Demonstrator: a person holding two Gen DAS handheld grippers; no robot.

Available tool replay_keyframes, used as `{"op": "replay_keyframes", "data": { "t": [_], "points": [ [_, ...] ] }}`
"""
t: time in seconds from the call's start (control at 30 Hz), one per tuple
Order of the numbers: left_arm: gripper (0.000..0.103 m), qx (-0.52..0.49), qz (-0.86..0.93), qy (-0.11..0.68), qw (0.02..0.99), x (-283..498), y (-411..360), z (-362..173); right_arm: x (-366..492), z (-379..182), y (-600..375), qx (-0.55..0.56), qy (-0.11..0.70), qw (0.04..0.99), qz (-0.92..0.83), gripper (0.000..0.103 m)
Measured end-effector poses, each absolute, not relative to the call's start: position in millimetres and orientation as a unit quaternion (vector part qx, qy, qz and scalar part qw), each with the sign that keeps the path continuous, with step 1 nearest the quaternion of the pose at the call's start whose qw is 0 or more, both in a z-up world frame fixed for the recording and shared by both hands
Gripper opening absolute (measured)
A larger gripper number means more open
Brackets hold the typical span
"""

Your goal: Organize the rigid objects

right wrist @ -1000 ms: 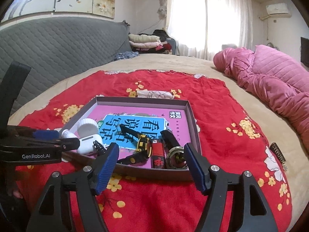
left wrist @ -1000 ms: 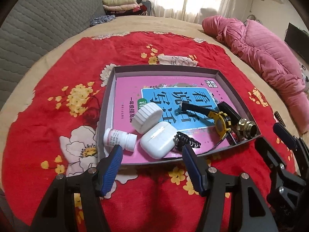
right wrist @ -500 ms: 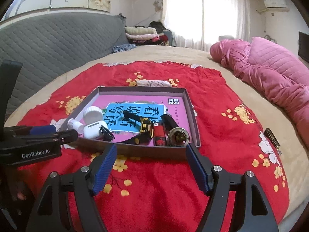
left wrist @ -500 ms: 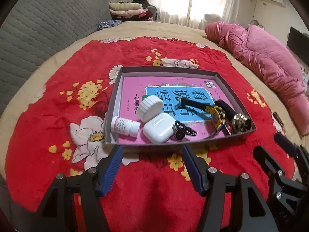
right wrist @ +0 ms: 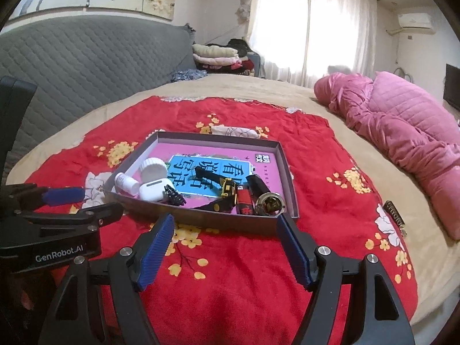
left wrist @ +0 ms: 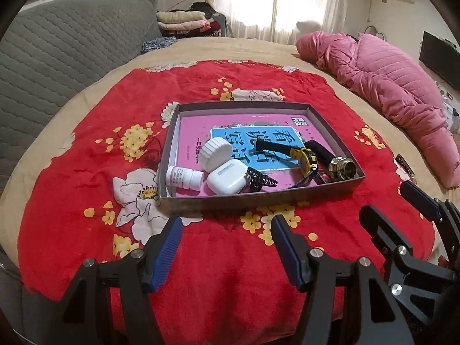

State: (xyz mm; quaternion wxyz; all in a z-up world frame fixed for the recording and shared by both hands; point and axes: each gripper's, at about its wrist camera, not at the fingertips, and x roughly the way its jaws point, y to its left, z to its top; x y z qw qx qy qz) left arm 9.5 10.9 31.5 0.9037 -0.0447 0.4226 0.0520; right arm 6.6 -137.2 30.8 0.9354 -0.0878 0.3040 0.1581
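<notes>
A shallow grey box (left wrist: 260, 197) (right wrist: 224, 222) lies on a red flowered cloth. Inside, on a pink book (left wrist: 195, 132), sit a white pill bottle (left wrist: 184, 177) (right wrist: 126, 184), a white ribbed cap (left wrist: 216, 154) (right wrist: 153, 169), a white earbud case (left wrist: 227, 176) (right wrist: 155, 191), a black hair clip (left wrist: 260, 178), a black-and-yellow watch (left wrist: 307, 159) (right wrist: 228, 188), a red lighter (right wrist: 245, 205) and a brass-tipped flashlight (left wrist: 342, 168) (right wrist: 268, 202). My left gripper (left wrist: 225, 231) (right wrist: 82, 201) hovers open in front of the box's near wall. My right gripper (right wrist: 225, 228) (left wrist: 388, 198) also stands open there, empty.
The red cloth (left wrist: 72, 178) covers a beige bed. A pink quilted jacket (left wrist: 402, 97) lies at the right. A small dark tag (right wrist: 395, 214) rests on the cloth right of the box. A grey padded headboard (right wrist: 72, 57) and folded clothes (left wrist: 184, 20) stand behind.
Both grippers have drawn back from the box, which now sits farther off and smaller in both views. The jaws stay wide and the box's contents have not moved.
</notes>
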Motion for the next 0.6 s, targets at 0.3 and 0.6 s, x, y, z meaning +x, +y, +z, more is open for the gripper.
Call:
{"op": "replay_keyframes", "data": {
  "t": [0.3,0.6],
  "points": [
    [0.063,-0.057,0.056,0.434,0.897,12.2,14.1,19.2,16.0,16.4,-142.9,-0.064,0.335,0.930,0.138,0.075],
    [0.063,-0.058,0.056,0.443,0.893,13.1,14.2,9.5,11.1,16.5,-144.5,-0.035,0.352,0.928,0.112,0.075]
  ]
}}
